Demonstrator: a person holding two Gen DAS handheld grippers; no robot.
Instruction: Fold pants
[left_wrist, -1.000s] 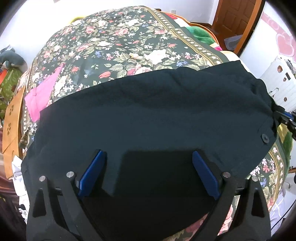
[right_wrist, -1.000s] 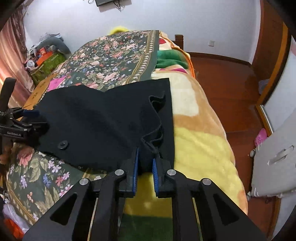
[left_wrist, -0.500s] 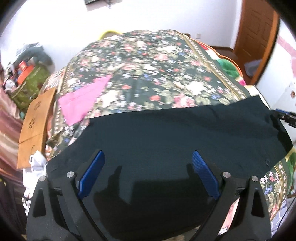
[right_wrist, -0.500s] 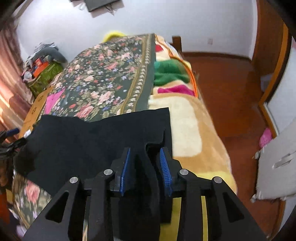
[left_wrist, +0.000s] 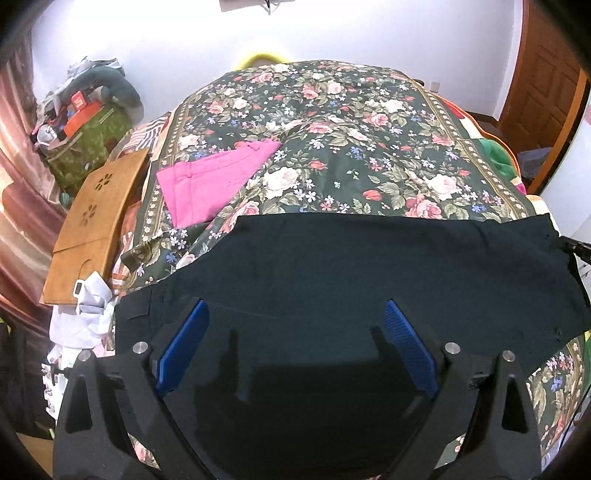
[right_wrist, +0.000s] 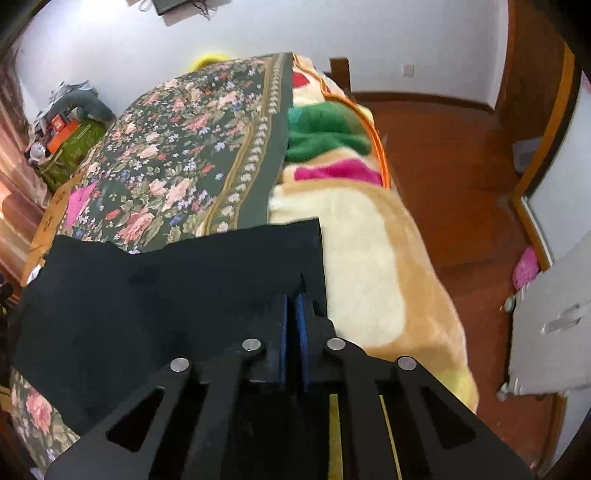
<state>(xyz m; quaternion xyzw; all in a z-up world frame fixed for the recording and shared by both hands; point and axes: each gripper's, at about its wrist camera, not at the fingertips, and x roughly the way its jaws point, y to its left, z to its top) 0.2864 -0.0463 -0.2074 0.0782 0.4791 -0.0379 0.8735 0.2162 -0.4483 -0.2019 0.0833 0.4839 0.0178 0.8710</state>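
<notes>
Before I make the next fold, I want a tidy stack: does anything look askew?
Yes. The black pants lie slanted on the floral bedspread, the left end dropping over its edge. The pink garment also sits crooked.

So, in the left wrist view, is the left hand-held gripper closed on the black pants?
No, the left hand-held gripper stands wide open, its blue fingers far apart above the black pants.

The right gripper (right_wrist: 292, 310), parted half a second ago, now pinches the black pants (right_wrist: 166, 295), drawn flatter across the floral bedspread (left_wrist: 332, 147).
</notes>
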